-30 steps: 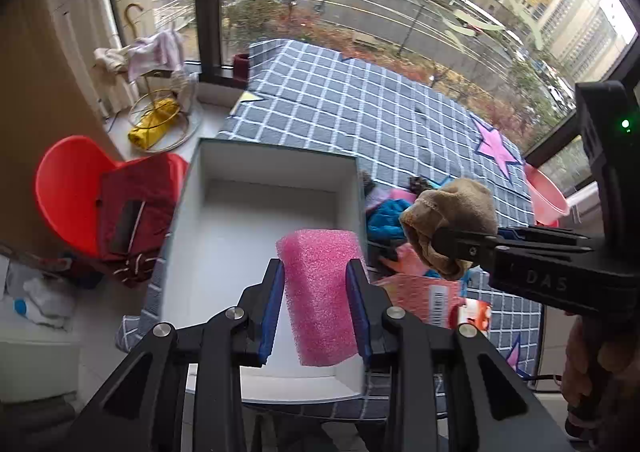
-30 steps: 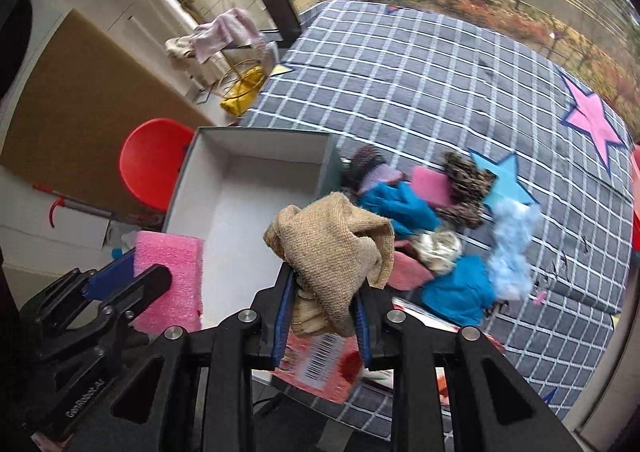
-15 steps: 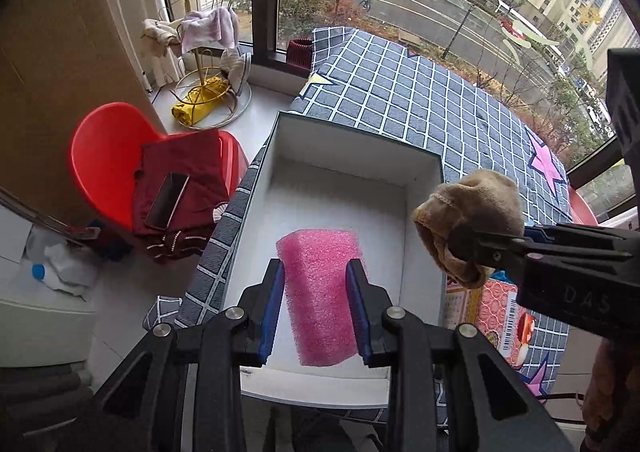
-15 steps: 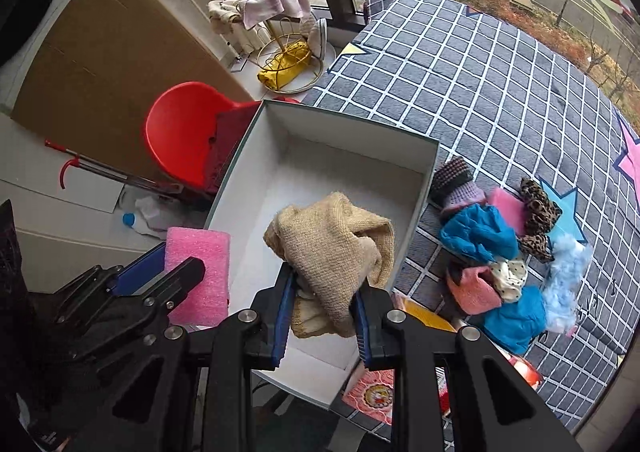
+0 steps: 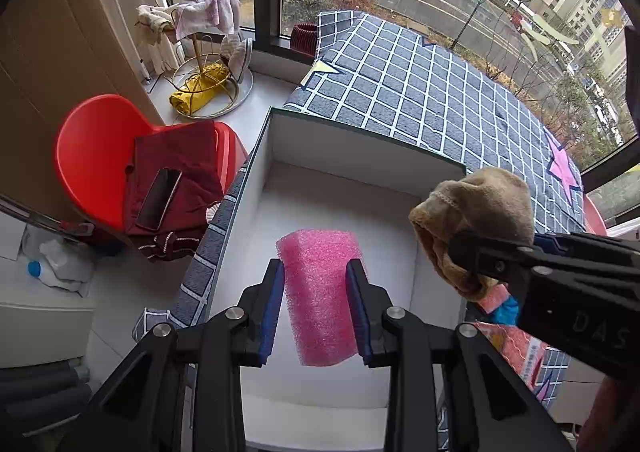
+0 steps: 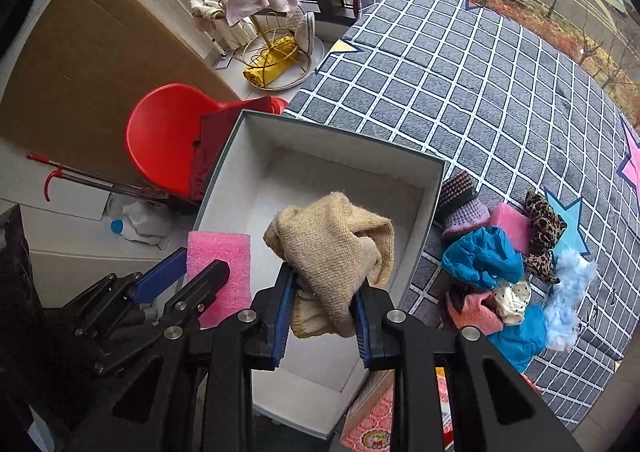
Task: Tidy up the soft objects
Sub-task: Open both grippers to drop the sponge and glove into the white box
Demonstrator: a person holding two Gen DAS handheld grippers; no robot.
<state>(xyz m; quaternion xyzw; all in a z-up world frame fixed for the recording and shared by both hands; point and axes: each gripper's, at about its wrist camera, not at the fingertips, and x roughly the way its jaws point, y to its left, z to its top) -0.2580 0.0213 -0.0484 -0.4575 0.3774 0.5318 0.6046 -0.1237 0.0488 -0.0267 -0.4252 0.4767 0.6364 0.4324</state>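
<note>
Hanging lengthwise from the clamped left claw [image 5: 316,306], the pink foam block [image 5: 319,294] points into the white box [image 5: 360,156], while the right claw [image 6: 323,314] pinches a tan knit cloth [image 6: 332,248].

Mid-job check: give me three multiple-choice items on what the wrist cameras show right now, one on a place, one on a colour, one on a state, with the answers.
1. Where does the pile of loose soft items lie?
A. inside the box
B. on the checked cloth to the right of the box
C. on the red chair

2. What colour is the foam block in the left gripper?
A. pink
B. yellow
C. green

3. What is the state of the white box?
A. lidded
B. full of clothes
C. open, nothing resting on its floor

Answers:
1. B: the right wrist view shows the pile on the checked cloth beside the box's right wall.
2. A: the block between the blue pads is pink.
3. C: its white floor is bare; the foam and the tan knit cloth in the right gripper are held above it.
</note>
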